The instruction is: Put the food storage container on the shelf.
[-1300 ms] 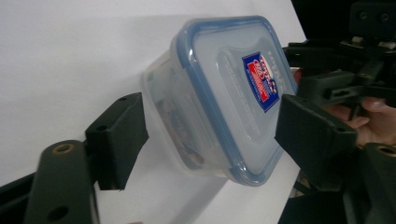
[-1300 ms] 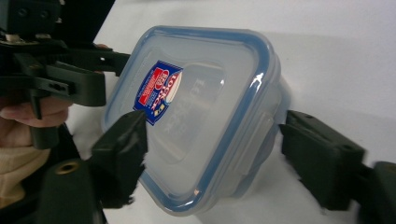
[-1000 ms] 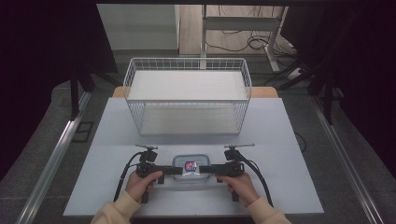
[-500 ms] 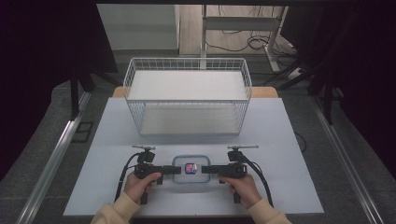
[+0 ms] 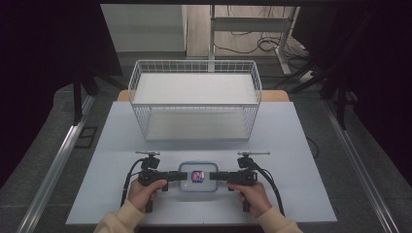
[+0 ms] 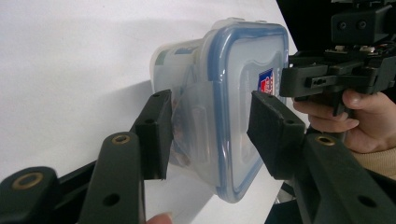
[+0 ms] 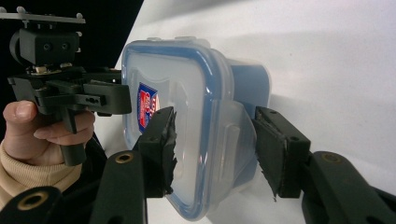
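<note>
The food container [image 5: 197,176] is sitting on the white table [image 5: 291,145], near the front edge, well in front of the wire basket [image 5: 194,99]. If the two sides are not lifting evenly, it may be tipping or slipping out. Both hands are lying low, pointing inward. The left gripper [image 6: 208,133] and right gripper [image 7: 215,149] are each straddling a side latch, jaws not yet closing.
</note>
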The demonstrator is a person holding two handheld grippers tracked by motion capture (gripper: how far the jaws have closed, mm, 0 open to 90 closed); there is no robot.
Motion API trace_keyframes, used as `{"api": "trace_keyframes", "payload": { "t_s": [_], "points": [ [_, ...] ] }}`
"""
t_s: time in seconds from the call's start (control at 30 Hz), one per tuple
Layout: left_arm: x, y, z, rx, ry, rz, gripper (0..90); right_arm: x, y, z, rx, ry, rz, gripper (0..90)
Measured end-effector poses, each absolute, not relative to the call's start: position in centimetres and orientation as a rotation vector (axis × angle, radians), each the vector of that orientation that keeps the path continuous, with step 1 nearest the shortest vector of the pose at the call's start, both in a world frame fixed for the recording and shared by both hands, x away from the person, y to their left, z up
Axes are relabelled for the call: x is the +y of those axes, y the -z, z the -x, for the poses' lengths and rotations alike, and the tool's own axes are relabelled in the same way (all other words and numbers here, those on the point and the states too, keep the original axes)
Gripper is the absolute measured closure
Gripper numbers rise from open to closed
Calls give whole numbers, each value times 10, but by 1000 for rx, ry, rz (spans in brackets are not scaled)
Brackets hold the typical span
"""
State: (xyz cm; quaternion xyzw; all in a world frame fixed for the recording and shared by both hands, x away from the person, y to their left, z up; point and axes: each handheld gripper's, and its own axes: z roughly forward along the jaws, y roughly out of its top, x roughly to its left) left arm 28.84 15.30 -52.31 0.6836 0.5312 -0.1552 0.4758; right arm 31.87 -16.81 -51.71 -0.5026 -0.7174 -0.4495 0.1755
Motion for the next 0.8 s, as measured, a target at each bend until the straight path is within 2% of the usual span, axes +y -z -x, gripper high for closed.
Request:
{"api": "trace_keyframes", "payload": {
  "t_s": [0.8],
  "points": [
    [151, 507, -285, 1263, 326, -1679, 517, -168, 501, -318, -2097, 1336, 1381, 503]
  ]
}}
